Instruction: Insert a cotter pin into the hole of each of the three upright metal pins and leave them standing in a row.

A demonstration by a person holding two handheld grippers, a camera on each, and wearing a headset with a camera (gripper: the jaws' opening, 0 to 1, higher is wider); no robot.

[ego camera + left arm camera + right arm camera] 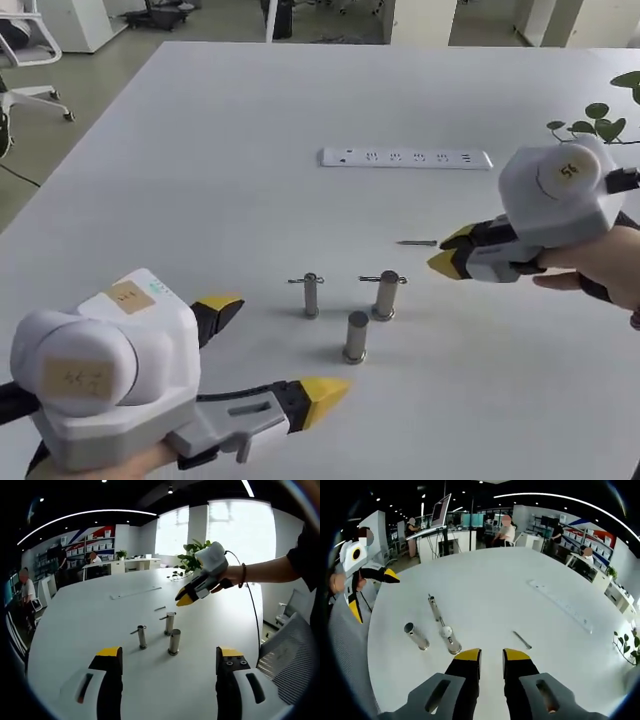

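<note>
The loose cotter pin (416, 242) lies flat on the table (250, 150), just beside the tips of the right hand-held gripper (450, 250), with its long axis pointing nearly at them. Those jaws stand slightly apart and hold nothing. The left hand-held gripper (278, 345) is spread wide and empty; it is farther from the cotter pin, near the bare pin (356, 336). Behind it, the left pin (311, 296) and right pin (385, 295) each carry a cross piece. The right gripper view shows the cotter pin slanted, ahead and right of the jaws' line, an offset the head view does not show.
</note>
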